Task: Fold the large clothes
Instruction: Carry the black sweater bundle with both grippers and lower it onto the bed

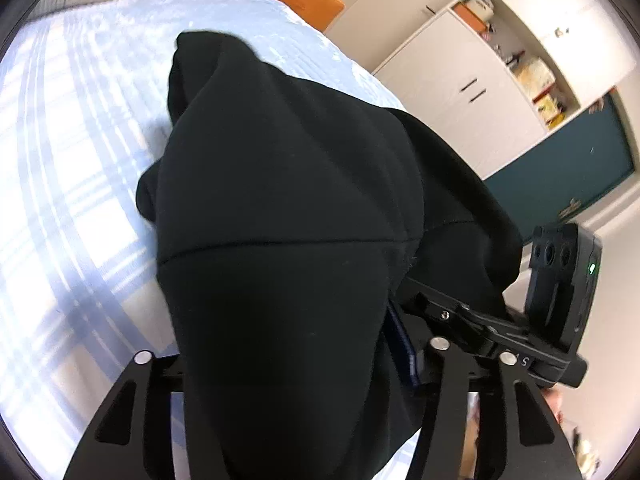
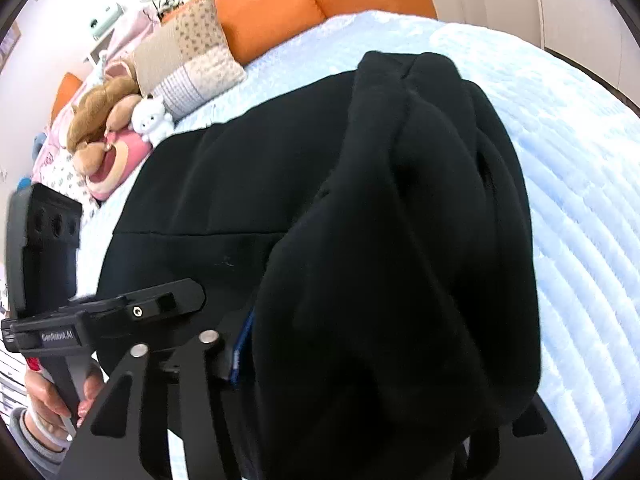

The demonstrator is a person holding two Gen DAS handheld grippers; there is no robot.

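A large black garment (image 1: 280, 200) lies on the pale blue bed (image 1: 72, 168) and bulges up over my left gripper (image 1: 288, 300), hiding both fingertips. Only a blue pad (image 1: 404, 344) edge shows at the cloth's right side. In the right wrist view the same black garment (image 2: 380, 240) is heaped over my right gripper (image 2: 360, 320), with a flatter part spread toward the pillows. A blue pad (image 2: 240, 344) peeks out at its left. The two grippers sit side by side, close together; the other gripper (image 2: 160, 304) reaches under the cloth. I cannot see whether the pads press the fabric.
An orange headboard (image 2: 272, 12), a patchwork pillow (image 2: 188, 52) and plush toys (image 2: 116, 116) are at the bed's far end. A white wardrobe (image 1: 460, 92) with open shelves stands beyond the bed. A person's hand (image 2: 52, 396) holds the left gripper's handle.
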